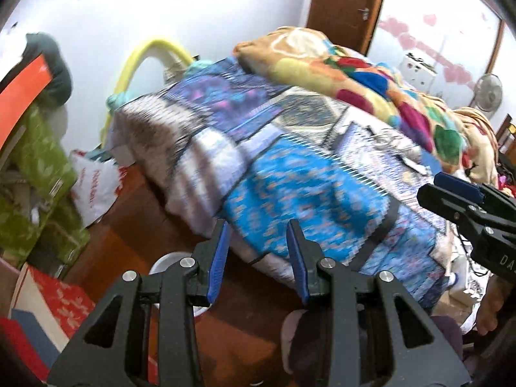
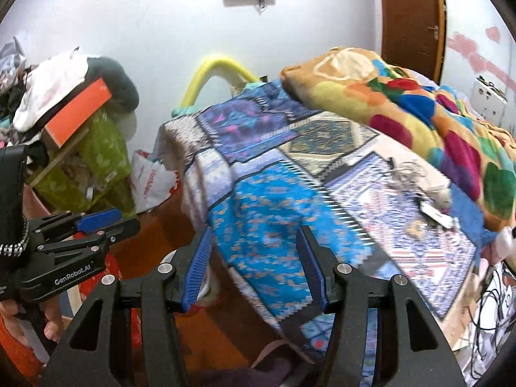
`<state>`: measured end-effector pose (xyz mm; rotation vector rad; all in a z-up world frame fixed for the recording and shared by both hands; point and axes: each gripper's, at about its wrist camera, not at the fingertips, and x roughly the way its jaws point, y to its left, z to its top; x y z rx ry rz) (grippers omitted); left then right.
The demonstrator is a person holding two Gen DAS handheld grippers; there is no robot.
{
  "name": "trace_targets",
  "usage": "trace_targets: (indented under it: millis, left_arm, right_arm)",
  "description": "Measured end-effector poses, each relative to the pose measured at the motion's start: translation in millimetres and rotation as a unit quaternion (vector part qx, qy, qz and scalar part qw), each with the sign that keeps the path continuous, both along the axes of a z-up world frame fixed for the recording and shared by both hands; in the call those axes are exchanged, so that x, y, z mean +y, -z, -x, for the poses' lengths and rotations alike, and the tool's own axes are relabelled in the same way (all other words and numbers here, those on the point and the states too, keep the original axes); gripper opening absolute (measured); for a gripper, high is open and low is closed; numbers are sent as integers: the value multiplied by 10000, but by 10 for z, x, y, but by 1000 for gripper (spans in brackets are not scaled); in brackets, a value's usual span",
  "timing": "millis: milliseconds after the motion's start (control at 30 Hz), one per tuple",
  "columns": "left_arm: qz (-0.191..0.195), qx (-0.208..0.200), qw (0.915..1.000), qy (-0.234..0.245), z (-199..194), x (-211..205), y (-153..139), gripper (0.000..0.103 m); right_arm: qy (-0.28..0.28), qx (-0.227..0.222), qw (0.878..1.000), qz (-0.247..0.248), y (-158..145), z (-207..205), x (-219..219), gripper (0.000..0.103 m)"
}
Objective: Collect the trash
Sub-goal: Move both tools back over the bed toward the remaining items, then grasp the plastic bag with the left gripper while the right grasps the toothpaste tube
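Note:
Both views face a bed with a blue patchwork sheet (image 1: 290, 174), also in the right wrist view (image 2: 267, 213). My left gripper (image 1: 258, 245) is open and empty above the bed's near corner; it shows from the side in the right wrist view (image 2: 106, 222). My right gripper (image 2: 254, 258) is open and empty over the sheet; it shows at the right edge of the left wrist view (image 1: 451, 193). Small litter and a white wrapper (image 2: 435, 214) lie on the sheet near a tangle of cords (image 2: 406, 174). Both views are blurred.
A colourful blanket (image 2: 419, 103) is heaped on the bed's far side. A white plastic bag (image 1: 93, 190) lies on the brown floor (image 1: 135, 225) beside green bags (image 1: 38, 174). A clothes pile (image 2: 48, 90), an orange box (image 2: 77, 113), a door (image 2: 412, 19) and a fan (image 1: 488, 92) stand around.

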<state>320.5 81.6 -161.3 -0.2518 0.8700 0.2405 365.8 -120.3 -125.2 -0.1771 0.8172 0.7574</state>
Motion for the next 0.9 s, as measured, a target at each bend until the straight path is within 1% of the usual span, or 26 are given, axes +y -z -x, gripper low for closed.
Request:
trace_targets:
  millis: [200,267,300,433,567,667,800,900]
  left_arm:
    - [29,-57,9988,477,-424,-479,-58,37]
    - [-17,-25,9980,632,-567,-639,-49,44]
    - [-34,-1,9976,697,-639,-711,-41,50]
    - [30,63,9950,998,-955,-1031,37,55]
    - [151,173,9924,1209,-1211,-1263,158,55]
    - [169,251,9902,1362,-1403,-1432,268,55]
    - [256,350,9862,1595,-1660,-1622,408,55]
    - [213,427,9831,1765,-1857,-1780,517,55]
  right_arm:
    - [441,-51,9990,-68,-19,-235,-536,50]
    - [623,-21,9980,-65,10,-345,-736,50]
    - [710,-10,9975,-59,23,-395,-829,50]
    - [1018,24,9948,11,91,-584,-1140,50]
    - [1284,113,9916,38,178,-788,-1441,50]
    - [1408,193,9898,52,255,-958,-1619,50]
    - [1534,266,9877,165,383,-1189,-1761,50]
    - [1529,329,9874,230,488,-1350,-1833,50]
